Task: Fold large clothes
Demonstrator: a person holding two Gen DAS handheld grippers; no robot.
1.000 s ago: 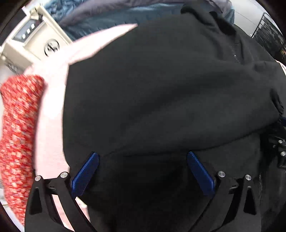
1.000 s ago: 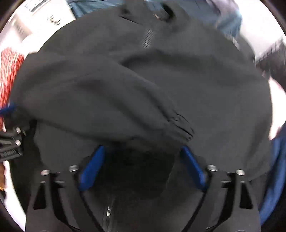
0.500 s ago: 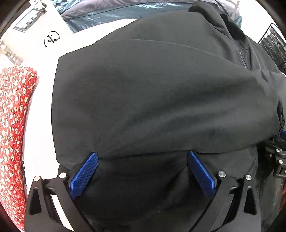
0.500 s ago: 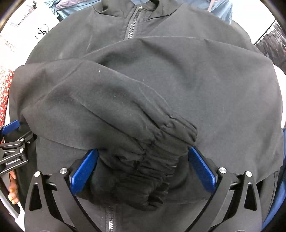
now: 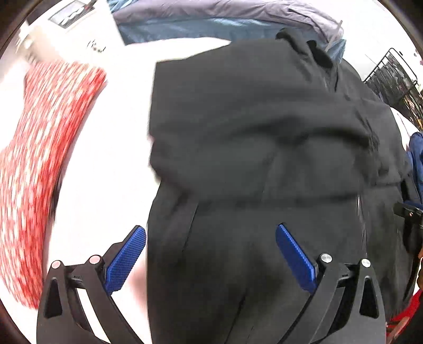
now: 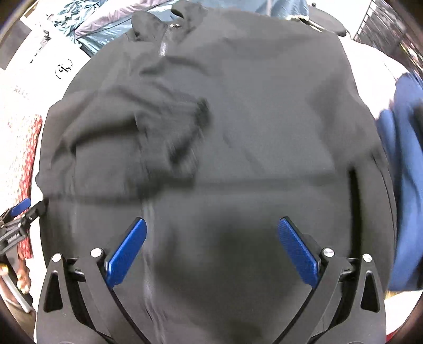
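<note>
At the far left of the left wrist view a red patterned cloth [image 5: 39,164] lay on the white table [image 5: 105,185], just beside the black jacket [image 5: 264,158] but apart from it. The left gripper [image 5: 211,254] hung over the jacket's lower left edge with its blue pads spread wide and nothing between them; one pad stood over bare table, the other over black fabric. The jacket lay spread front-up on the table, collar [image 6: 161,23] and zip away from the person, and it filled most of both views. A sleeve [image 6: 127,137] was folded across the chest, its cuff near the middle, so the sleeve fold on that side looked done; whether the other sleeve was tucked in could not be told through the blur. The body itself looked not yet folded, so the bottom-to-collar fold probably remained. The right gripper [image 6: 211,254] hovered over the jacket's lower middle, likewise wide open and empty. Beyond the collar lay bluish-grey bedding or clothing [image 5: 224,18], and at the far right a blue garment [image 6: 401,172] sat right against the jacket's edge, where it might crowd a fold on that side. A dark rack [image 5: 391,76] stood further back on the right.
</note>
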